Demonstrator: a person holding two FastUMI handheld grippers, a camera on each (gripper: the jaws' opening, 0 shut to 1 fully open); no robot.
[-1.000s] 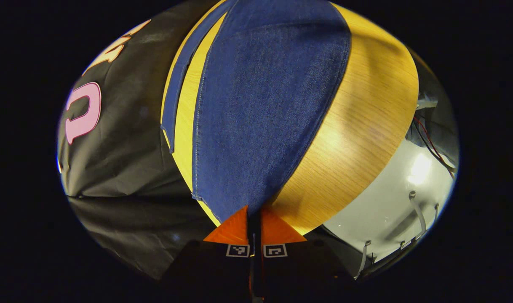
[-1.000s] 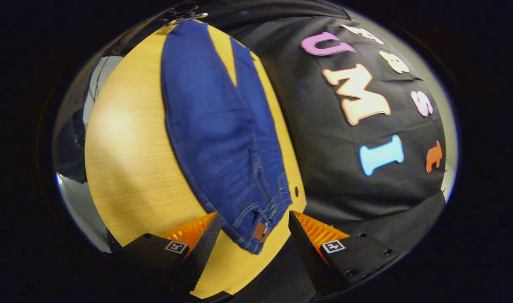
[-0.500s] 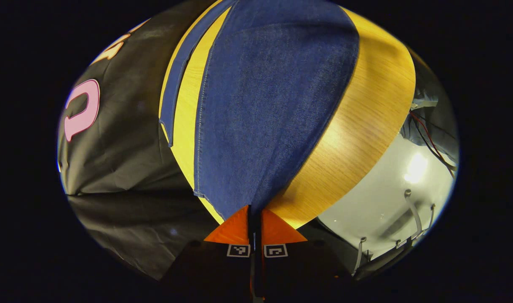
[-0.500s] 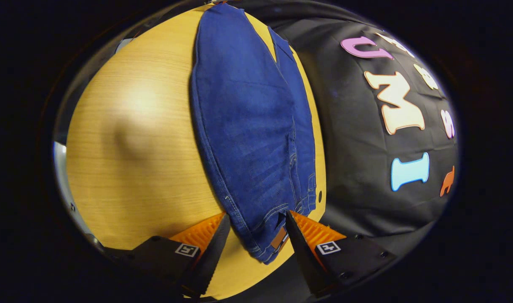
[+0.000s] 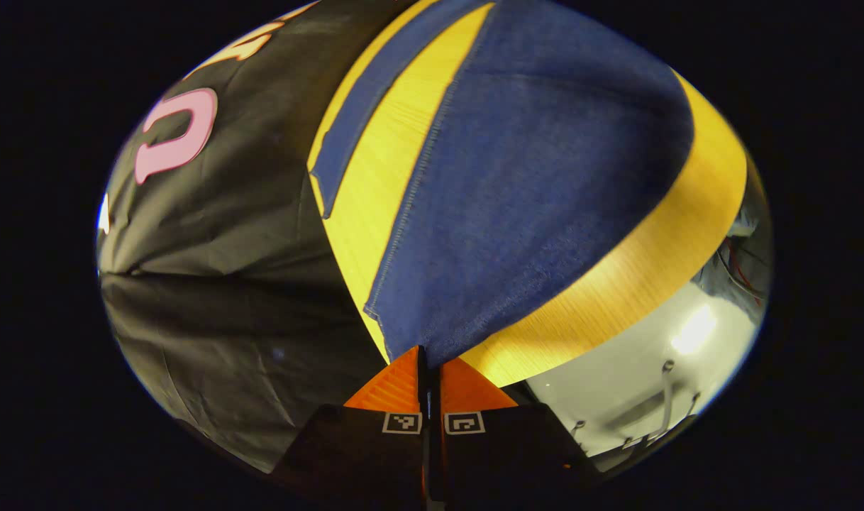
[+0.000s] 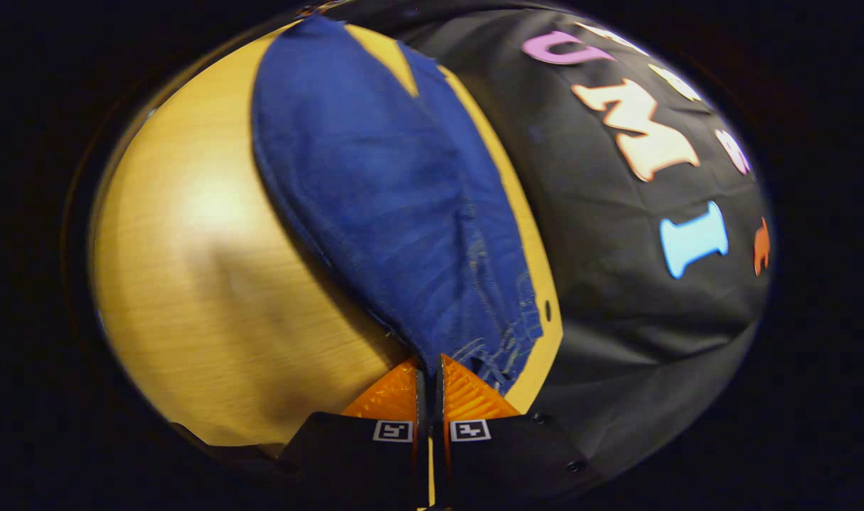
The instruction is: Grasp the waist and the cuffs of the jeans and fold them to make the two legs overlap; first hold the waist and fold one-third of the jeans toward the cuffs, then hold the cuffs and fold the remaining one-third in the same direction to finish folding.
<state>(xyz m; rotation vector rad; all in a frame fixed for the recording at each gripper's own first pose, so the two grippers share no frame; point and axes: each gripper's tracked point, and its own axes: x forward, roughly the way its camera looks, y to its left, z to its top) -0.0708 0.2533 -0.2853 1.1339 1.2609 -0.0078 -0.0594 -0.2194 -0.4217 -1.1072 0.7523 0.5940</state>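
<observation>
In the left gripper view, the left gripper (image 5: 429,355) sits low at the wooden table's (image 5: 638,270) edge, clenched on the cuff corner of the jeans (image 5: 531,191), which stretch ahead. In the right gripper view, the right gripper (image 6: 429,365) is clamped on the waist of the jeans (image 6: 396,199), the legs spreading forward over the table (image 6: 191,284)

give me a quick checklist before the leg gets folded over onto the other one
1. Left hand-held gripper shut on the cuff of the jeans: ok.
2. Right hand-held gripper shut on the waist: ok.
3. Other leg lying flat on the table: ok.
4. Held cuff edge raised off the table: ok.
5. Both denim layers caught at the waist: cannot tell.
</observation>
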